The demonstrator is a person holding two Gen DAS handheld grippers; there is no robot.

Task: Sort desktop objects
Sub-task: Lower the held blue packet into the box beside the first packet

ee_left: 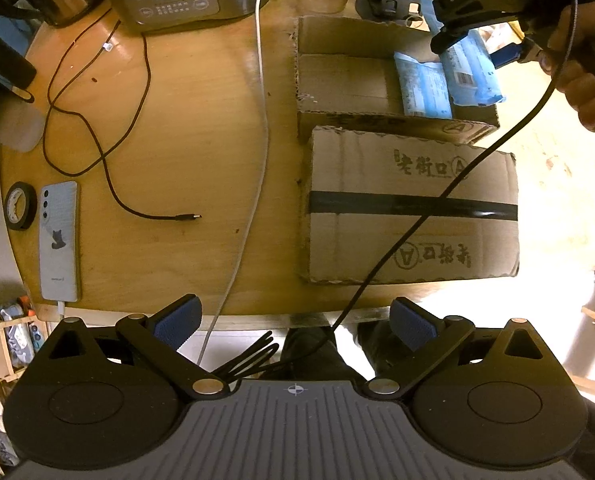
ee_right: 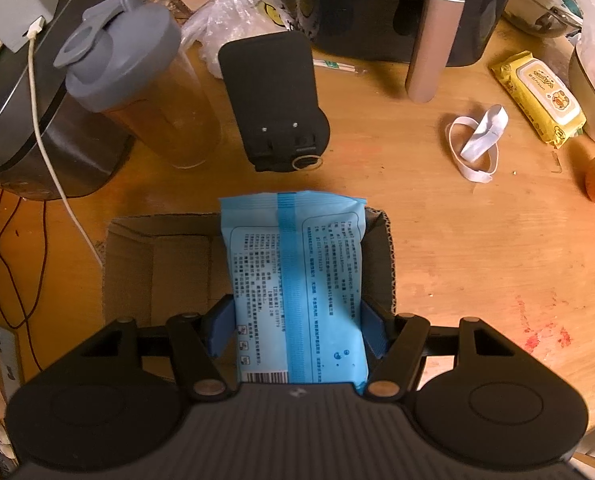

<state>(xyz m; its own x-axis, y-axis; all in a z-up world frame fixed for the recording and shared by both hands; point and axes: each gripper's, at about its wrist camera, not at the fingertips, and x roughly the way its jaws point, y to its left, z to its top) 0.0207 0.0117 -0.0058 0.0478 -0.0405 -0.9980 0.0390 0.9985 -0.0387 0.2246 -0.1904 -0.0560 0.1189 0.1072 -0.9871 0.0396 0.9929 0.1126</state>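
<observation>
The right gripper point(ee_right: 295, 330) is pinching a blue plastic wipes packet point(ee_right: 295, 280) above the open brown cardboard box point(ee_right: 157, 264) at lower centre, beside another blue packet point(ee_left: 421, 88), and it is risking snagging the rim and tipping out, while the left gripper point(ee_left: 293, 322) is hanging spread and idle.

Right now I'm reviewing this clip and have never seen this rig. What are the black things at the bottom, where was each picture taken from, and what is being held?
There is no robot here. A person holds a two-finger tool in each hand, and each tool carries a wide-angle camera looking along its fingers.

In the left camera's picture, the left gripper is open and empty, near the edge of the wooden table. On the table lie a phone, a tape roll, a dark cable and a cardboard box with its flap folded out. The right gripper shows at upper right.

In the right camera's picture, the right gripper is shut on a blue packet, held over that box. Farther off are a shaker bottle and a yellow wipes pack.
</observation>
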